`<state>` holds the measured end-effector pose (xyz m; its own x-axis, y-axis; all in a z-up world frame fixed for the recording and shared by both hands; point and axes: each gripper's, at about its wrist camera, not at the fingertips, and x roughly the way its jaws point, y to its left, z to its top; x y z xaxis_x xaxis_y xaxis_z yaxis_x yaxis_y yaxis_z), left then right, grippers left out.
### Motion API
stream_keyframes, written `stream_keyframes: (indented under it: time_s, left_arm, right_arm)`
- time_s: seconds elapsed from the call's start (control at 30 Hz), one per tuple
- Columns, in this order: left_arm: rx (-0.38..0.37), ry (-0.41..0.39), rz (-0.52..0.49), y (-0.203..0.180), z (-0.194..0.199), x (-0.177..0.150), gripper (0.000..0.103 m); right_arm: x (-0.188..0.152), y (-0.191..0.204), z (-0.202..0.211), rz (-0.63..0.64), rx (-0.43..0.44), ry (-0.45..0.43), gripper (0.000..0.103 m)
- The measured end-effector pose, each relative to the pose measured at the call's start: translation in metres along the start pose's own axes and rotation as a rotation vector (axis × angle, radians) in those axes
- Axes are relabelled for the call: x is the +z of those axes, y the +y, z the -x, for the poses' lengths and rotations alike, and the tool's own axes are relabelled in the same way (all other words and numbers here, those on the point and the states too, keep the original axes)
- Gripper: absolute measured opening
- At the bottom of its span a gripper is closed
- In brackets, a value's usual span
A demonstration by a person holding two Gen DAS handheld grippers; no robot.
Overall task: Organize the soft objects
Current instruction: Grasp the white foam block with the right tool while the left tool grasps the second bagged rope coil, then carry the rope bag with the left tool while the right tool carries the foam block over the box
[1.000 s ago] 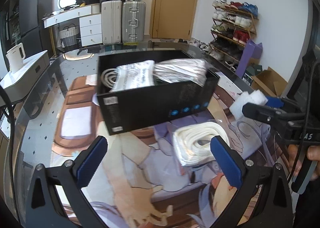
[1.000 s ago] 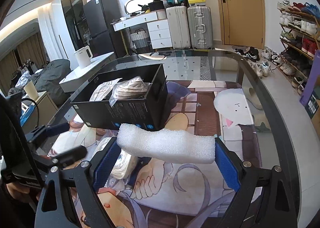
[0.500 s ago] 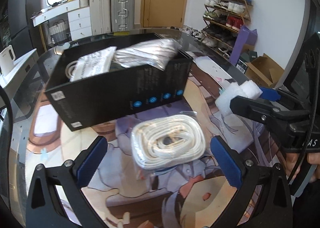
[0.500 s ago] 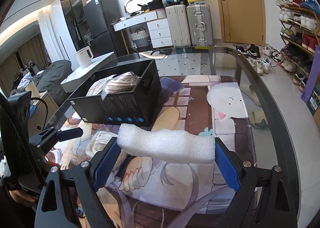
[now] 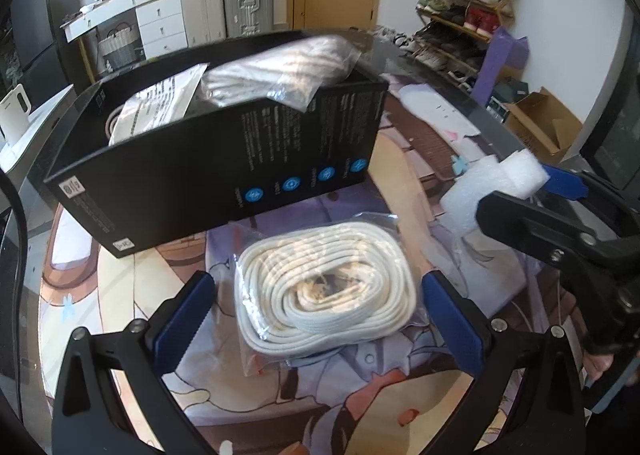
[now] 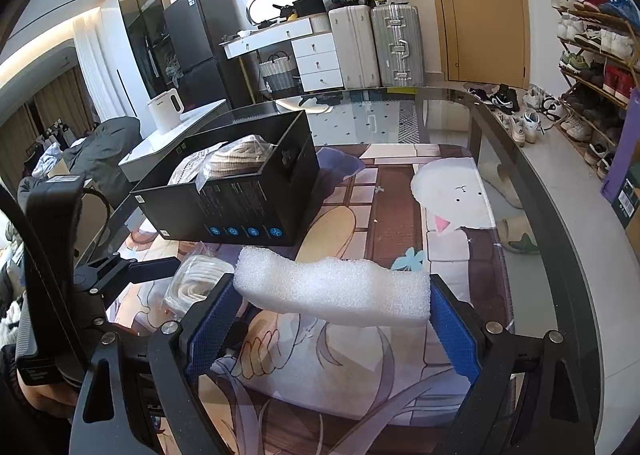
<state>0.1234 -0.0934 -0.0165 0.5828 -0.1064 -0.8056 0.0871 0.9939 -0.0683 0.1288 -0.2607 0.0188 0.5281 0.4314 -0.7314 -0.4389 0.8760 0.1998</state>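
Note:
A bagged coil of white rope (image 5: 326, 289) lies on the printed mat, between the open fingers of my left gripper (image 5: 318, 319), which straddles it without touching. Behind it stands a black box (image 5: 224, 159) holding a bagged rope bundle (image 5: 280, 73) and a paper-wrapped item (image 5: 154, 105). My right gripper (image 6: 332, 319) is shut on a white foam block (image 6: 334, 291) and holds it above the mat, right of the coil. The foam also shows in the left wrist view (image 5: 492, 185). The box (image 6: 236, 195) and the coil (image 6: 196, 283) show in the right wrist view too.
The glass table (image 6: 532, 191) carries a printed mat (image 6: 400, 207). A white kettle (image 6: 166, 111) stands on a side unit at left. Suitcases (image 6: 376, 43), a door and a shoe rack (image 6: 596, 63) line the room beyond. A cardboard box (image 5: 540, 123) sits on the floor.
My left gripper has moved forward and down so the rope coil now sits between its open fingers. My right gripper has drawn back slightly from the box, still holding the foam.

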Motion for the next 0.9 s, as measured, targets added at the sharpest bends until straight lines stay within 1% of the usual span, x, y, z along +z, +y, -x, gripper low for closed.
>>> stream_keyframes:
  time_s: [0.13, 0.23, 0.27, 0.3, 0.4, 0.43, 0.5, 0.6, 0.8, 0.9]
  left_arm:
    - [0.013, 0.004, -0.017, -0.003, -0.003, 0.000, 0.103]
    - [0.007, -0.004, -0.007, -0.002, -0.003, -0.001, 0.101]
    - [0.006, -0.010, -0.003, -0.001, -0.002, -0.001, 0.099]
    - [0.006, -0.018, 0.001, 0.000, 0.000, -0.002, 0.093]
    - [-0.001, -0.044, 0.010, 0.002, 0.003, -0.004, 0.081]
    - [-0.008, -0.049, 0.010, 0.002, 0.004, -0.004, 0.079]
    - [-0.020, -0.058, 0.012, 0.004, 0.006, -0.005, 0.072]
    - [-0.038, -0.066, 0.023, 0.010, 0.010, -0.007, 0.069]
    - [-0.059, -0.091, 0.042, 0.019, 0.021, -0.011, 0.068]
    - [-0.055, -0.105, 0.045, 0.026, 0.028, -0.015, 0.068]
  right_arm:
    - [-0.001, 0.000, -0.001, 0.003, 0.001, 0.002, 0.092]
    - [-0.001, 0.001, -0.002, 0.007, 0.001, 0.004, 0.092]
    - [0.000, 0.002, -0.003, 0.009, 0.001, 0.006, 0.092]
    - [0.000, 0.002, -0.003, 0.009, 0.001, 0.005, 0.092]
    - [-0.001, 0.003, -0.004, 0.010, 0.003, 0.004, 0.092]
    - [-0.001, 0.003, -0.004, 0.010, 0.002, 0.005, 0.092]
    - [-0.001, 0.005, -0.006, 0.014, 0.004, 0.006, 0.092]
    - [-0.001, 0.008, -0.006, 0.021, 0.005, 0.007, 0.092]
    - [-0.002, 0.012, -0.008, 0.033, 0.007, 0.006, 0.092]
    - [-0.002, 0.015, -0.008, 0.041, 0.011, 0.003, 0.092]
